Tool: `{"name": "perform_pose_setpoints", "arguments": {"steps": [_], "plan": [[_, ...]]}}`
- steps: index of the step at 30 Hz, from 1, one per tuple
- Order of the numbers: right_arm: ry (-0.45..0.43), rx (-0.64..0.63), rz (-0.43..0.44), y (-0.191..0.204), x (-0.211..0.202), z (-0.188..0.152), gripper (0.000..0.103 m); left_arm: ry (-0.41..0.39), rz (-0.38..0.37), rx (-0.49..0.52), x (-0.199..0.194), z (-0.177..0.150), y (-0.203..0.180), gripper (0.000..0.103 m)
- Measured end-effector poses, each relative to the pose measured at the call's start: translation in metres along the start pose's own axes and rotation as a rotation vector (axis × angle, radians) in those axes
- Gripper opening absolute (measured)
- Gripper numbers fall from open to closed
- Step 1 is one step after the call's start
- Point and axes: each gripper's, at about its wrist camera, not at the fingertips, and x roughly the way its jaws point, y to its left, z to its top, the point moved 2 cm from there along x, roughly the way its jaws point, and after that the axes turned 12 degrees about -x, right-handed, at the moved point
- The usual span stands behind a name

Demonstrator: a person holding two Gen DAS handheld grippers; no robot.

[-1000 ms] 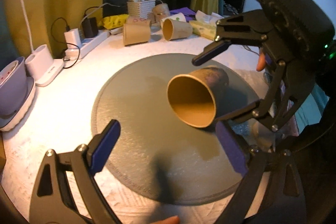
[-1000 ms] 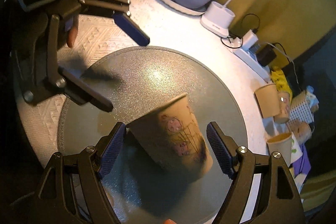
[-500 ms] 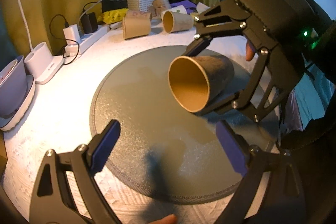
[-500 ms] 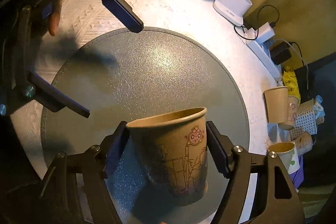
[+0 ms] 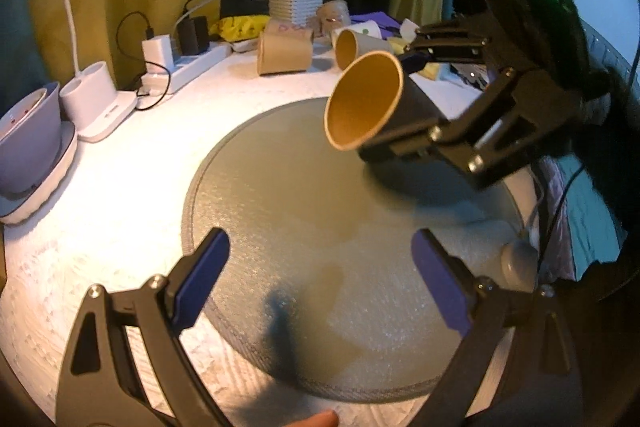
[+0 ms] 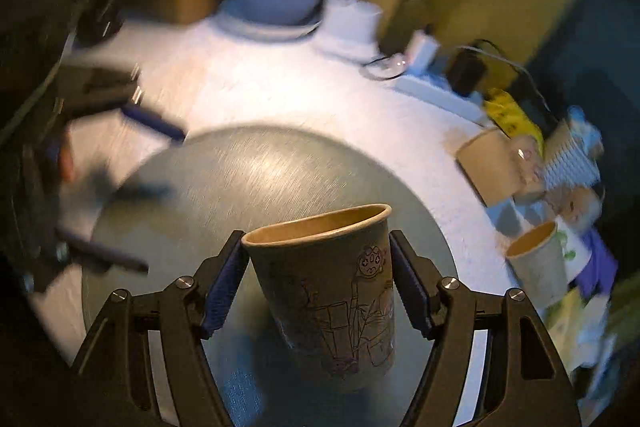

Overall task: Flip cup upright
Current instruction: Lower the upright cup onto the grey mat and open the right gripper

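Item: brown printed paper cup, clamped in right tongs above round grey mat, mouth tilted; left tongs gaping, empty; advice: level rim fully, lower gently, then release.

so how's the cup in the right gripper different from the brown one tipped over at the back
The held cup is lifted off the mat, clamped in the right gripper; the back cup lies untouched on the white cloth. The held one's mouth tilts up; the other's base shows. Both are brown paper.

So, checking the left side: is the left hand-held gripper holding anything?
No, the left hand-held gripper is open and empty above the round grey mat.
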Motion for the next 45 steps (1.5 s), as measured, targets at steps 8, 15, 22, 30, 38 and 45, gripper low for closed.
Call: {"name": "perform_pose_setpoints", "arguments": {"steps": [8, 15, 22, 30, 38, 45], "plan": [[-0.162, 0.282, -0.012, -0.037, 0.006, 0.001, 0.073, -0.036, 0.017, -0.061, -0.003, 0.004, 0.011, 0.093], [-0.183, 0.351, -0.02, -0.04, 0.008, -0.003, 0.074, -0.069, 0.024, -0.089, -0.007, 0.007, 0.016, 0.093], [-0.215, 0.354, -0.035, -0.029, -0.004, -0.015, 0.075, -0.095, 0.031, -0.113, -0.012, 0.01, 0.02, 0.093], [-0.225, 0.385, -0.035, -0.03, -0.004, -0.019, 0.076, -0.103, 0.037, -0.114, -0.013, 0.01, 0.021, 0.093], [-0.224, 0.402, -0.047, -0.029, -0.009, -0.027, 0.076, -0.105, 0.041, -0.113, -0.012, 0.01, 0.02, 0.093], [-0.21, 0.419, -0.082, -0.026, -0.016, -0.038, 0.082, -0.11, 0.039, -0.114, -0.013, 0.01, 0.019, 0.093]]}}
